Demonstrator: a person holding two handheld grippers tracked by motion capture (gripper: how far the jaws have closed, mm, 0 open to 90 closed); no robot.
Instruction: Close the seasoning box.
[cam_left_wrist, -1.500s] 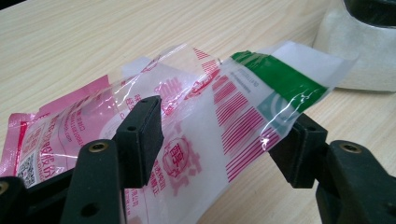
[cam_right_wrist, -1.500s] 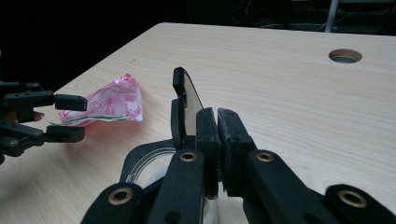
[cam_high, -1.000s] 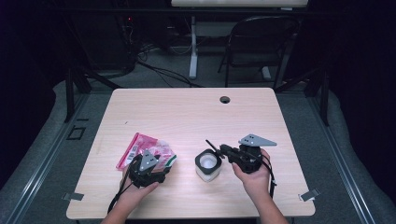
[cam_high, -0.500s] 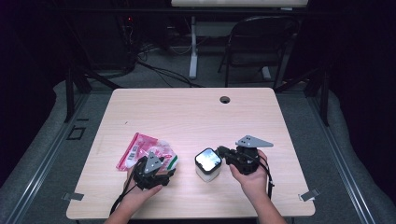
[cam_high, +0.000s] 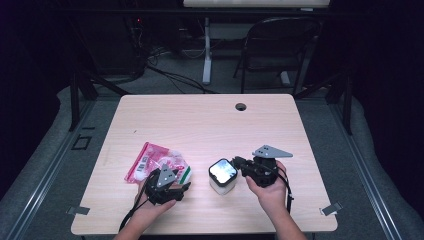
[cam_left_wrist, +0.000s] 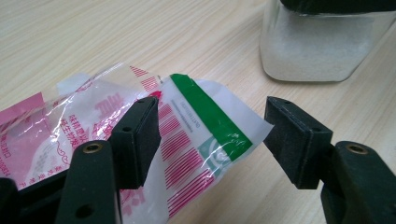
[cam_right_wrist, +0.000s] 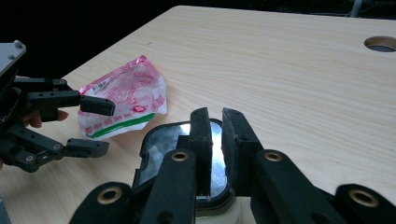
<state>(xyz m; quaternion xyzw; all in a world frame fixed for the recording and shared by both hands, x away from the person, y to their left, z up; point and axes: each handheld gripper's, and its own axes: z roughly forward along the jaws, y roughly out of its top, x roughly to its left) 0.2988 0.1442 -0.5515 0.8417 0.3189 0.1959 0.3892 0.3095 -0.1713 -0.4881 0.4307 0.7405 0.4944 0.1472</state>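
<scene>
Near the front edge of the table (cam_high: 200, 125), left of its middle, our left gripper (cam_left_wrist: 212, 137) stands wide, one pad on each side of the green-striped corner of the plastic bag (cam_high: 160, 162), neither pad pressing it; the bag lies flat on the wood, its long axis slanting away from the jaws toward the left edge, so what we judge matters for the coming move is that this corner already sits between the pads and a plain closing should catch it. Just to the right, apart from the bag, stands the clear jar (cam_high: 222, 177) of white grains; our right gripper (cam_right_wrist: 217, 126) comes at its shiny lid from the right-hand side, jaws narrow with a thin gap and nothing that we can see between them; they have just been opening a little, over the lid. The left hand is clearly nearer the bag, the right nearer the jar; the far half of the table holds a cable hole (cam_high: 241, 106) near the far edge, and nothing blocks either gripper.
</scene>
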